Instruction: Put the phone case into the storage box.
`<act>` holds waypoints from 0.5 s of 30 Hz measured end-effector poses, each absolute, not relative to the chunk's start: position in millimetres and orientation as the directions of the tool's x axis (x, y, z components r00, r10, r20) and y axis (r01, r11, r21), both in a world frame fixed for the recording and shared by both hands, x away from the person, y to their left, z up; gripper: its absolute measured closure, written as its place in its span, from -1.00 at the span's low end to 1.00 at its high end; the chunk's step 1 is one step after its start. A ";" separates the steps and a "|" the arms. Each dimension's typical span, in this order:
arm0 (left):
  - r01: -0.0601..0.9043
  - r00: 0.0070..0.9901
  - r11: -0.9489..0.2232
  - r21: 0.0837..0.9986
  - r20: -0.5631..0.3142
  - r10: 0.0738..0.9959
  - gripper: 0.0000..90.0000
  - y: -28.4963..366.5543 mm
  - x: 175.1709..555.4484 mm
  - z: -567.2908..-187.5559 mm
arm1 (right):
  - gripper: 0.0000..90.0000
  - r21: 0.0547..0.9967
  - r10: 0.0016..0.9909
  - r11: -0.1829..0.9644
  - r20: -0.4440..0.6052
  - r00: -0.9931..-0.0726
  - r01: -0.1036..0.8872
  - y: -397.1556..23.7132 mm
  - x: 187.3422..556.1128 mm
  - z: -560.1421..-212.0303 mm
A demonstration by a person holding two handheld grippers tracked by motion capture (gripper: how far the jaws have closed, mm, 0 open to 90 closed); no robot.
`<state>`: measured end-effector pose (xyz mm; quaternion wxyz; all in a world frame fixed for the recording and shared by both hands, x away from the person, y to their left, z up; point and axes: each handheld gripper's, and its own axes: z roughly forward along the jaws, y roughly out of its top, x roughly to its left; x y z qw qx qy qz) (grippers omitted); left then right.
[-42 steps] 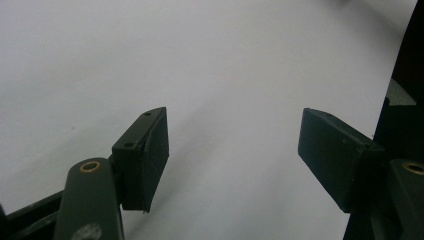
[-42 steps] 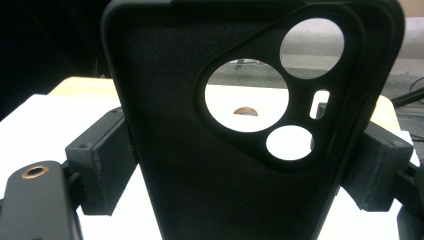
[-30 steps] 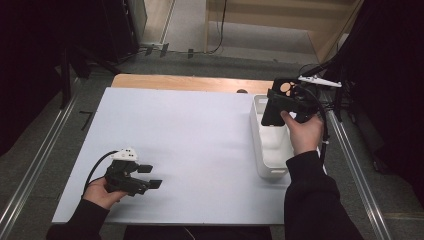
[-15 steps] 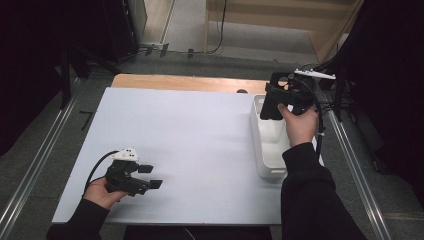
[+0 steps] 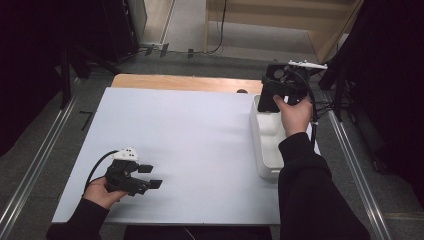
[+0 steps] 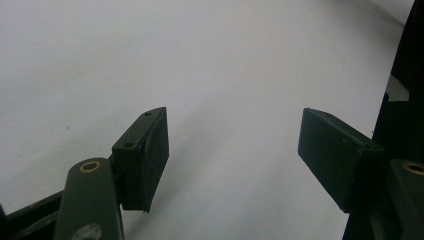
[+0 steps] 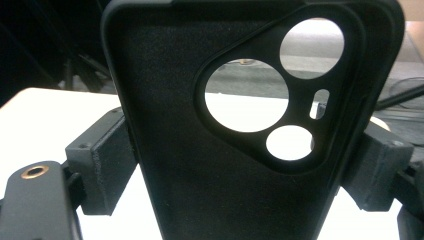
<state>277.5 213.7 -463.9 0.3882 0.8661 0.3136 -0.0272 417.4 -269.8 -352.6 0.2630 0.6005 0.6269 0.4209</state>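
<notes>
Right gripper (image 5: 272,95) pinches a black phone case (image 7: 240,130) above the white bin (image 5: 265,150) — apparently to carry it off — left gripper (image 5: 150,176) spread, empty.

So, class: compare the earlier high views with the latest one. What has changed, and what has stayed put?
The right gripper, its fingers clamped on the black phone case, has carried the case toward the far end of the white tray. Nothing was picked up or released. The left gripper stayed open and empty near the front of the white table; the tray has not moved.
</notes>
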 end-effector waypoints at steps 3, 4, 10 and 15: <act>0.564 0.802 -0.502 0.655 -0.291 0.522 -0.36 213.4 277.2 -463.9 | -0.72 0.840 0.970 -0.101 0.203 -0.136 0.533 -272.7 422.9 -355.1; 0.563 0.803 -0.502 0.657 -0.291 0.521 -0.36 213.1 277.2 -464.2 | -0.72 0.841 0.970 -0.101 0.201 -0.134 0.532 -273.2 424.5 -355.7; 0.565 0.802 -0.506 0.652 -0.291 0.522 -0.36 212.3 277.2 -464.6 | -0.73 0.839 0.974 -0.092 0.188 -0.127 0.537 -272.5 434.0 -356.1; 0.565 0.802 -0.505 0.652 -0.291 0.521 -0.36 212.3 277.2 -464.6 | -0.73 0.835 0.974 -0.108 0.199 -0.113 0.540 -274.4 440.9 -357.4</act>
